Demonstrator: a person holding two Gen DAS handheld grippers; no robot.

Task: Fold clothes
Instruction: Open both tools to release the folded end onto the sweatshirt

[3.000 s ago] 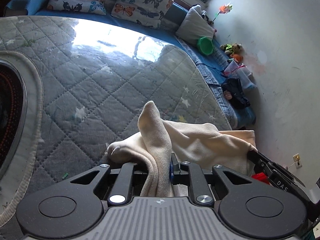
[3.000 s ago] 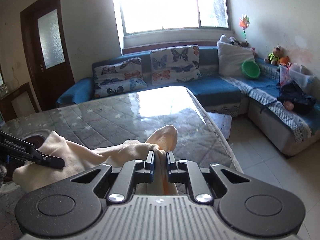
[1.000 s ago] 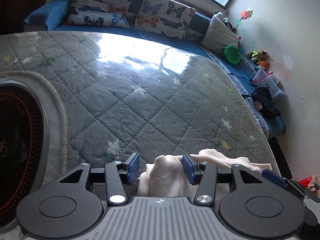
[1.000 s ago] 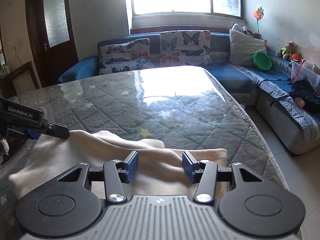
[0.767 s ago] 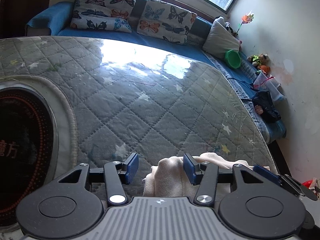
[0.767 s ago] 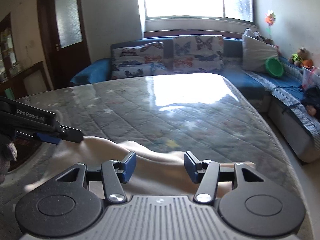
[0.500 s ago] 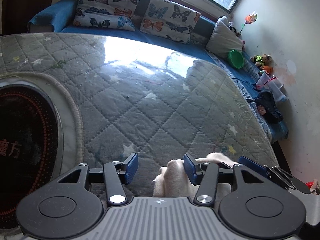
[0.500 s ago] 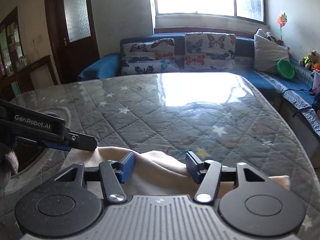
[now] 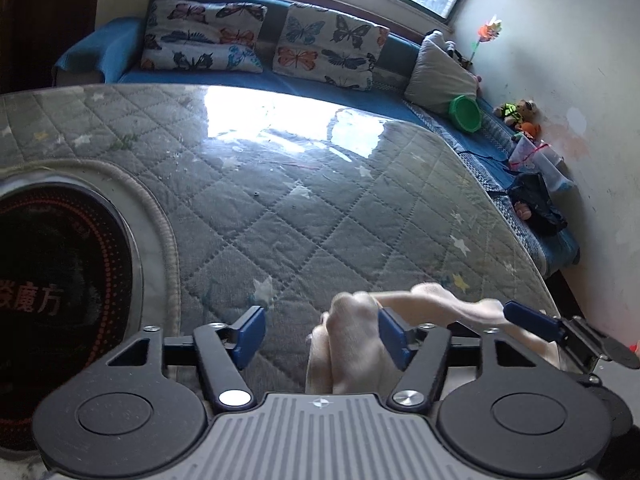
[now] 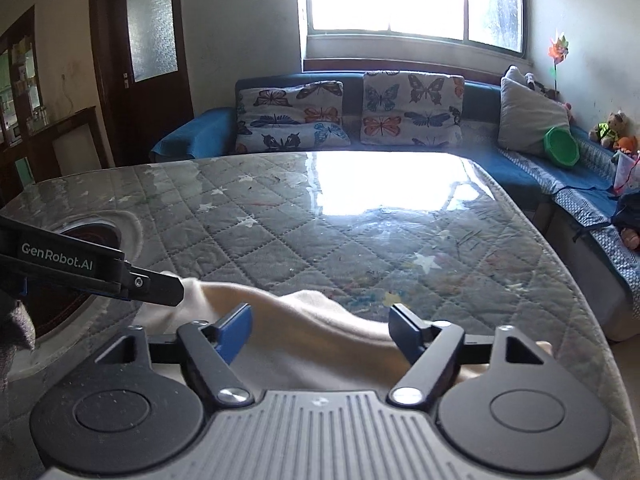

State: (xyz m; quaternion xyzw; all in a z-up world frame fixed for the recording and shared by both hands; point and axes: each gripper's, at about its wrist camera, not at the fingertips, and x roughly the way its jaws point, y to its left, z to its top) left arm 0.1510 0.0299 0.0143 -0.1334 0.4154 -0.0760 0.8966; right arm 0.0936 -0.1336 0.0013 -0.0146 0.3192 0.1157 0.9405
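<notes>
A cream garment lies bunched on the grey quilted table, near its front edge. My right gripper hangs over the cloth with its jaws opening; the fabric lies between and below them, not pinched. In the left wrist view my left gripper is also opening, and a rolled end of the cream garment rests against the right blue pad, free of the left one. The right gripper shows at the far right there; the left gripper's finger reaches in from the left in the right wrist view.
A dark round inset with red dots and lettering sits in the table at the left. A blue sofa with butterfly cushions runs behind and to the right, holding a green bowl, toys and a dark bag. A door stands back left.
Both grippers have let go of the cream garment they pinched three seconds ago, and their jaws have spread wider. The cloth now lies on the table, and both views have drawn back slightly.
</notes>
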